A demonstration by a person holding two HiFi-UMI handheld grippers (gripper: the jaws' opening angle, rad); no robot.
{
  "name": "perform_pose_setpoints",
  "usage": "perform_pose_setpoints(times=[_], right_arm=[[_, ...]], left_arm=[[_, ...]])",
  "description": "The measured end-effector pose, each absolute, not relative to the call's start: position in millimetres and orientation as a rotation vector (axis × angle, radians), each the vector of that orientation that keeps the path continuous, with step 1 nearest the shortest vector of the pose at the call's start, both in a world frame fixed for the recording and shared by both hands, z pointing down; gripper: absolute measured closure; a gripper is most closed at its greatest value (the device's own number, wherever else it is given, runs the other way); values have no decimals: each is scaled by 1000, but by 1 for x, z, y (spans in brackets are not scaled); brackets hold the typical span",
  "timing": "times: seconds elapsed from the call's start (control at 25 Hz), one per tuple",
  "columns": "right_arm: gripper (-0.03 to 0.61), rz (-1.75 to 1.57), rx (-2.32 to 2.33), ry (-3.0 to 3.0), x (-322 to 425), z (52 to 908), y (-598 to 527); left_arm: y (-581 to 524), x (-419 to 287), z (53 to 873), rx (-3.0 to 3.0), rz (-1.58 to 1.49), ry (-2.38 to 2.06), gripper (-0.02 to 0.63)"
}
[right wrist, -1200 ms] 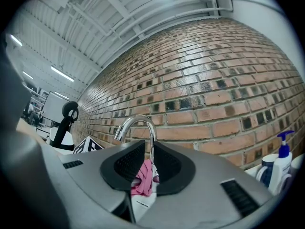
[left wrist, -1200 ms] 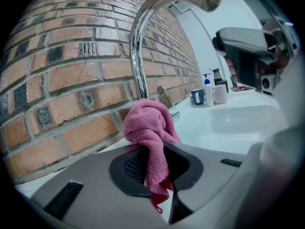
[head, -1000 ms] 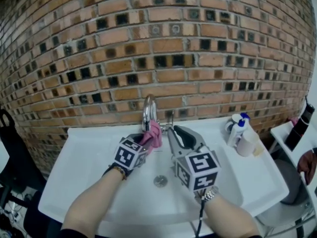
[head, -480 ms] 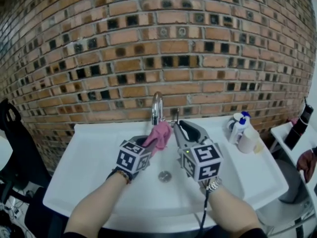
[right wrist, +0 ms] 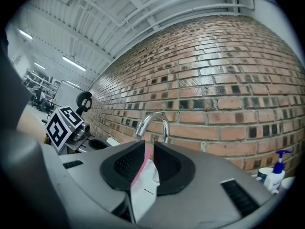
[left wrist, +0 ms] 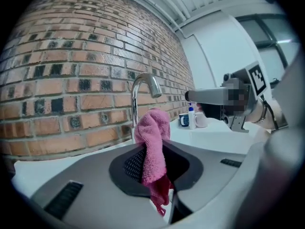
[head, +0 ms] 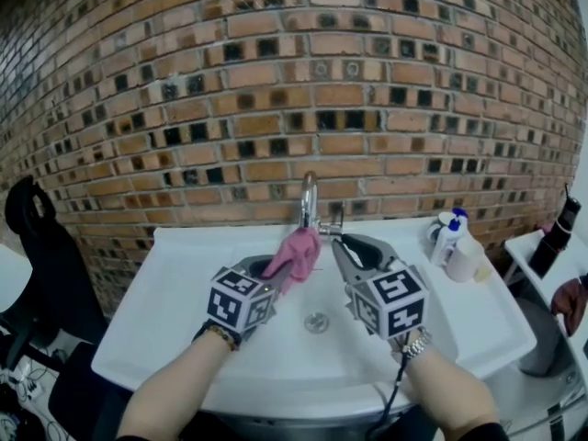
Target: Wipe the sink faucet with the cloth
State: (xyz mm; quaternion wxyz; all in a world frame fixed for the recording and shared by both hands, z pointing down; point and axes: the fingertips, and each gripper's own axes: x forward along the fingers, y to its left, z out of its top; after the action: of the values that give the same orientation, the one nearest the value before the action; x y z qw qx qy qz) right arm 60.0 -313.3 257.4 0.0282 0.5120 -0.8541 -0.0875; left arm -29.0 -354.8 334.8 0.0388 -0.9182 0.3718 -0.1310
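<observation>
head view: the left hand-held gripper (head: 276, 272) is clamped on the pink cloth (head: 296, 254). the cloth's long axis runs from 7 to 1 o'clock, toward the faucet (head: 310, 200) at the sink's (head: 165, 283) back rim. the right hand-held gripper (head: 343, 243) sits at the cloth's 3 o'clock.

left gripper view: the cloth stands upright between the pinching jaws, and the spout curves toward 3 o'clock.

right gripper view: the jaws stand narrowly apart and empty, with the faucet at 12 o'clock.

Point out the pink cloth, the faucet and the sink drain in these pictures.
pink cloth (left wrist: 152, 132): left gripper view, on the bunched upper fold.
faucet (right wrist: 152, 115): right gripper view, on the top of the curved spout.
sink drain (head: 317, 321): head view, on the centre of the metal ring.
</observation>
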Motion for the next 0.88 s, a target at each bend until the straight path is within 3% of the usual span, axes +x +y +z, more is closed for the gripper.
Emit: perform_pose_setpoints(times=[0.88], right_arm=[[506,-294,1627,-2663,37,247,-193]], left_arm=[[-219,-66,291,-2842,-191,1158,558]])
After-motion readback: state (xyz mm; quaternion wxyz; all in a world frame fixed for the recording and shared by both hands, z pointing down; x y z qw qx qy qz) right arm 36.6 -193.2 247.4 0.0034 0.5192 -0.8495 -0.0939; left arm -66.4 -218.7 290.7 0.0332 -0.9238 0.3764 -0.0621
